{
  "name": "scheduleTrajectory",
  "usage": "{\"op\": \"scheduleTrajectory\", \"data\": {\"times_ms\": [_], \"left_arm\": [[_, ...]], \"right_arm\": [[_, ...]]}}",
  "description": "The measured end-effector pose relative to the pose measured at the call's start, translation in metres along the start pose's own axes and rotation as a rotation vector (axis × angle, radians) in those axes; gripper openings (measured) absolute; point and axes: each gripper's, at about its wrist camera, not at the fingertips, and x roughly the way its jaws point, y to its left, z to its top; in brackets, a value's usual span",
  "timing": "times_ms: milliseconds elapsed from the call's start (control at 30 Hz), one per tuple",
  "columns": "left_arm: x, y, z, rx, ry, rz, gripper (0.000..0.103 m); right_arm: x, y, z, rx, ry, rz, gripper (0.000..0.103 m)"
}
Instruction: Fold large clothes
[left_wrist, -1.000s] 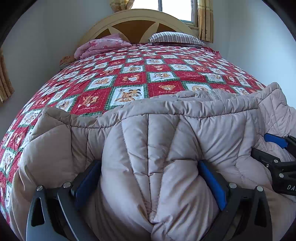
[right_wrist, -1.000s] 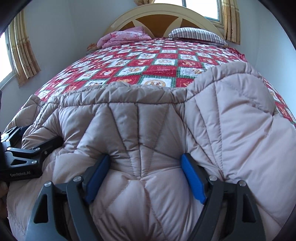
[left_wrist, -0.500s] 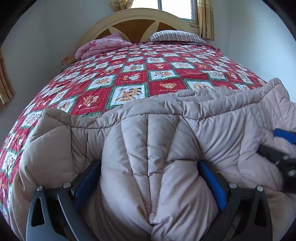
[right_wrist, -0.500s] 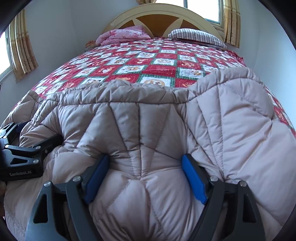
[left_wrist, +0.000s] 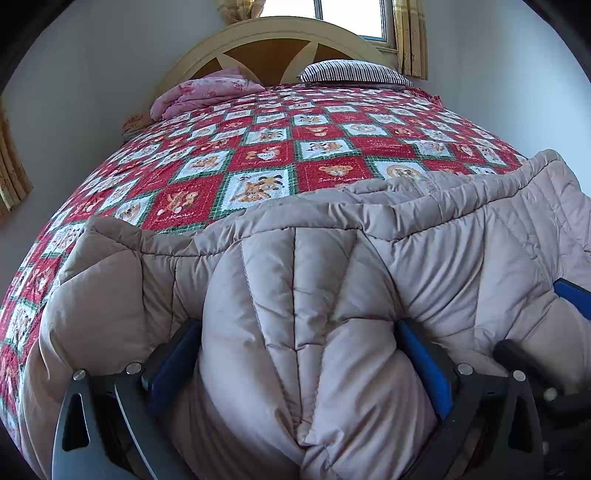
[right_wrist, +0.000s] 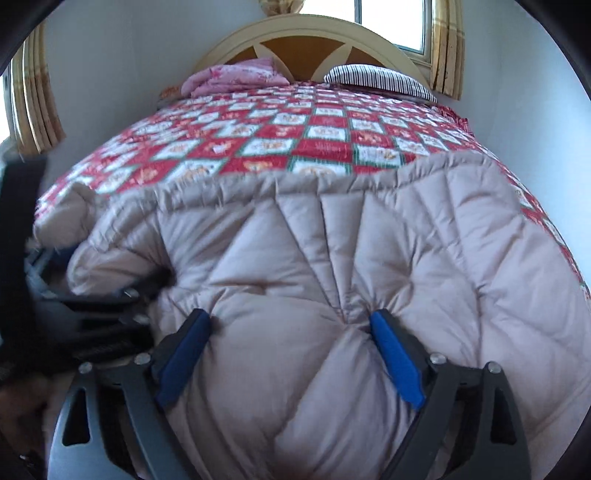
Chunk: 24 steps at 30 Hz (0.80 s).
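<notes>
1. A large puffy beige quilted coat (left_wrist: 295, 295) is seen bunched at the foot end of the bed (left_wrist: 266, 155), well away from the headboard (left_wrist: 273, 48).
2. The bed is covered with a red, white and green patchwork quilt (right_wrist: 295, 140) printed with bear pictures; between the coat's upper edge and the headboard only this quilt is seen.
3. The left tool (left_wrist: 299, 369) is closed on a thick fold of the coat: padding is pressed between its two blue pads (left_wrist: 173, 362) and bulges out above and below them.
4. The right tool (right_wrist: 291, 354) is likewise clamped on a fold of the coat, with the quilted fabric squeezed between its blue pads (right_wrist: 397, 362) and puckered into radiating creases.
5. In the left wrist view, the right tool is seen at the right edge, with one blue pad against the coat and a black finger below it, farther from the headboard.
6. In the right wrist view, the left tool appears as a dark, blurred shape at the left edge, touching the coat.
7. Against the headboard a folded pink floral blanket (left_wrist: 207, 92) is seen on the left and a striped pillow (left_wrist: 354, 72) on the right.
8. A window (right_wrist: 391, 22) with yellow curtains (right_wrist: 448, 48) is seen behind the headboard.
</notes>
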Motion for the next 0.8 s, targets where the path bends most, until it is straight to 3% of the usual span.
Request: {"op": "scheduleTrajectory", "data": {"times_ms": [200,300,333,400,433,500,633,700,800], "left_arm": [[-0.019,0.009,0.002,-0.006,0.022,-0.026,0.102],[-0.059,0.026,-0.001,-0.024,-0.044,-0.047,0.102],[-0.072,0.033,-0.003,-0.025,-0.073,-0.038,0.102],[-0.085,0.047,-0.012,-0.006,-0.106,0.067,0.102],[-0.082,0.053,-0.017,-0.004,-0.091,0.122,0.102],[-0.059,0.064,-0.031,-0.013,-0.017,0.137,0.102],[-0.047,0.063,-0.035,-0.042,-0.053,0.162,0.102],[-0.043,0.063,-0.035,-0.043,-0.059,0.168,0.102],[-0.041,0.067,-0.034,-0.062,-0.053,0.143,0.102]], "right_arm": [[0.010,0.002,-0.005,-0.019,-0.006,-0.019,0.099],[0.010,0.001,-0.006,-0.020,0.000,-0.011,0.100],[0.010,0.001,-0.006,-0.019,0.000,-0.010,0.100],[0.010,0.000,-0.007,-0.017,-0.003,-0.010,0.100],[0.009,0.000,-0.008,-0.017,-0.004,-0.010,0.100],[0.009,0.001,-0.007,-0.018,-0.004,-0.011,0.100],[0.006,0.005,-0.005,-0.037,0.011,-0.034,0.100],[-0.003,0.010,0.000,-0.045,0.025,-0.070,0.093],[-0.043,0.022,0.003,-0.030,-0.065,-0.091,0.092]]}}
